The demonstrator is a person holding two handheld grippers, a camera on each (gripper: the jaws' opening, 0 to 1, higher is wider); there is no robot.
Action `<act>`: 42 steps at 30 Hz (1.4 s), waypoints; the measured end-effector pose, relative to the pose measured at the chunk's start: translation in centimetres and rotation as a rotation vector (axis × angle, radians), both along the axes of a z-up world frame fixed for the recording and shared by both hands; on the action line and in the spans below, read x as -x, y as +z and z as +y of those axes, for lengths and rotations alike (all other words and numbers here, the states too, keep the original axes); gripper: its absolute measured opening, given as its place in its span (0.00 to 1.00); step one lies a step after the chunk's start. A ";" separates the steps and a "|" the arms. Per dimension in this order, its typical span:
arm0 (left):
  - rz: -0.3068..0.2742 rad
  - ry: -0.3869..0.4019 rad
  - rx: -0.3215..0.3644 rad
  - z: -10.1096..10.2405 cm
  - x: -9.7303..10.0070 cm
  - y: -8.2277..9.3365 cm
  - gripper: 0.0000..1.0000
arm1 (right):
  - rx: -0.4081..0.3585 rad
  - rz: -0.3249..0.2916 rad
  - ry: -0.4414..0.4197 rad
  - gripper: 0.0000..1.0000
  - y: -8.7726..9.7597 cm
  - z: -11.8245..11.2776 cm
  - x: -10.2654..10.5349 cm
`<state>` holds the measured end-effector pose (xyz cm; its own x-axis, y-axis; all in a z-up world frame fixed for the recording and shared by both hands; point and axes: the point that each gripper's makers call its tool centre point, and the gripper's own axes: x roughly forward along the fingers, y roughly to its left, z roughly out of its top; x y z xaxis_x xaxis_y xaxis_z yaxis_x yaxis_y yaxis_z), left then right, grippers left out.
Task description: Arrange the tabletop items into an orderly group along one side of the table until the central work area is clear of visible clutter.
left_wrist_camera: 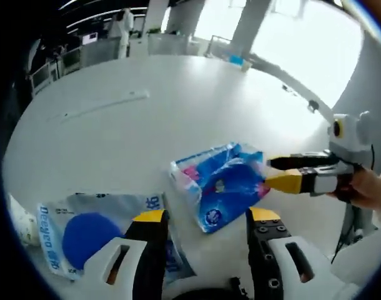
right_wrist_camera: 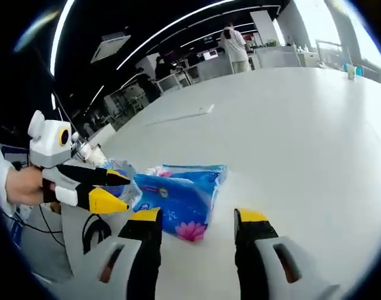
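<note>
A blue tissue pack (left_wrist_camera: 222, 184) with pink flowers lies on the round white table (left_wrist_camera: 147, 131). My left gripper (left_wrist_camera: 207, 215) stands open just short of its near end. From the right my right gripper (left_wrist_camera: 279, 172) reaches the pack's far edge, its yellow tips slightly apart at the wrapper. A second pack (left_wrist_camera: 90, 231), white with a blue circle, lies by my left jaw. In the right gripper view the blue pack (right_wrist_camera: 178, 197) sits just ahead of my open right gripper (right_wrist_camera: 198, 215), and the left gripper (right_wrist_camera: 117, 190) comes in from the left, open.
A thin white strip (left_wrist_camera: 103, 106) lies farther out on the table (right_wrist_camera: 290, 125). A small blue item (left_wrist_camera: 237, 60) stands at the far edge. A person (right_wrist_camera: 233, 40) stands among desks beyond the table. Cables (right_wrist_camera: 90, 231) hang at the near left edge.
</note>
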<state>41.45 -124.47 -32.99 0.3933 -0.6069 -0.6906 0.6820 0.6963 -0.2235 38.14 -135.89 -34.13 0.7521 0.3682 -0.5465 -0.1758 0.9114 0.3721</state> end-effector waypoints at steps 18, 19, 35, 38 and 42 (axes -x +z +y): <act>-0.079 0.124 0.020 5.0 1.0 2.7 0.96 | 0.017 -0.028 -0.038 0.81 3.1 -0.6 4.1; -0.074 0.129 0.026 5.2 1.1 2.7 0.96 | 0.019 -0.028 -0.042 0.81 3.2 -0.6 4.3; -0.037 0.167 0.090 10.6 1.4 3.7 0.96 | 0.050 -0.013 -0.120 0.77 4.3 1.3 6.3; -0.037 0.165 0.082 11.6 1.2 3.5 0.95 | 0.048 -0.010 -0.124 0.76 4.4 1.7 6.3; -0.018 0.176 0.083 12.5 1.0 3.1 0.95 | 0.053 -0.009 -0.148 0.75 4.4 1.5 6.4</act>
